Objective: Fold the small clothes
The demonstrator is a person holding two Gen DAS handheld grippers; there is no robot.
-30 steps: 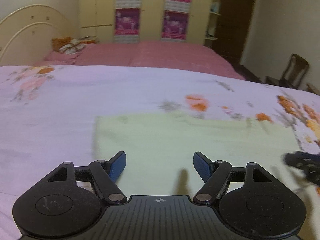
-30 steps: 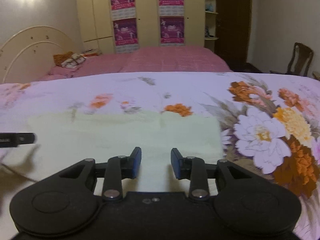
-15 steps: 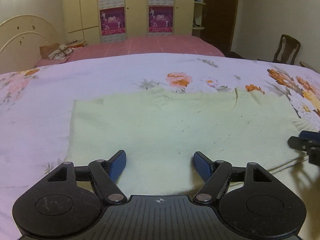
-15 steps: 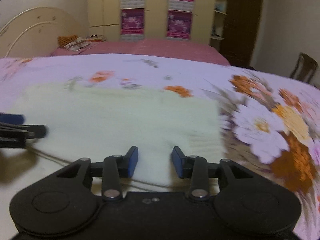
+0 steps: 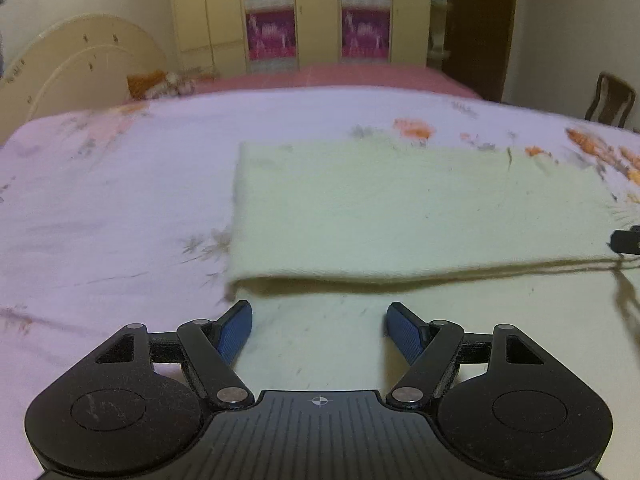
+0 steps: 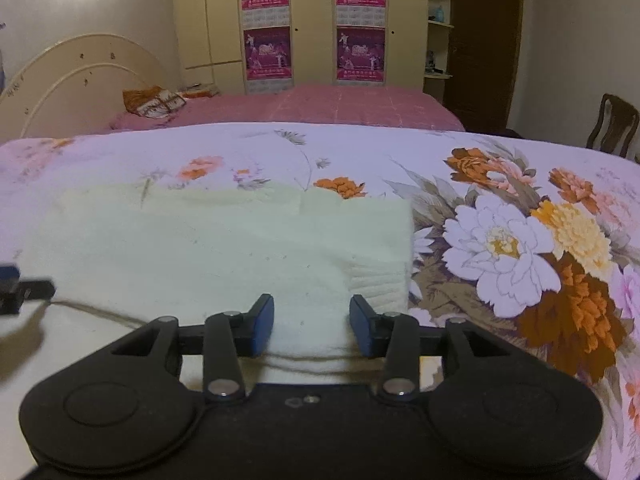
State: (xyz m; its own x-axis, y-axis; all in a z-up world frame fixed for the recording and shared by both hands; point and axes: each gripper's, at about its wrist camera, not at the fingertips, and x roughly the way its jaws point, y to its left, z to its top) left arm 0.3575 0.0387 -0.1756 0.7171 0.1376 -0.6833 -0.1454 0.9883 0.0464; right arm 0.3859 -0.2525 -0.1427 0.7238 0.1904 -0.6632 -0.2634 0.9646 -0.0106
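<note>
On the bed point(image 6: 520, 152), the cloth point(image 6: 224, 248) lies over the floral sheet with its near part doubled over, so a folded edge point(image 5: 400, 274) runs across from 9 to 3 o'clock in the left view. We hold the left gripper point(image 5: 319, 326) just short of that edge, fingers wide apart and holding nothing, above the lower layer of cloth. Our right gripper point(image 6: 312, 326) has its fingers parted either side of the cloth's near right corner, at 6 o'clock in its own view; they straddle the fabric without pinching it as far as we can tell. The left gripper's tip shows at 9 o'clock in the right view.

We judge one fold is laid and the next needs both near corners lifted together.

Several things could spoil it. The right fingers could close on the top layer only, and the fold would peel open when lifted. Our left gripper sits inboard of the left corner, at 11 o'clock from it, so a grab from here would take mid-edge cloth and skew the fold. A loose thread point(image 5: 576, 265) trails along the edge near 3 o'clock and could snag a finger. Thick, soft cloth may also slip from a shallow pinch, and the sheet beneath could be caught along with it.
</note>
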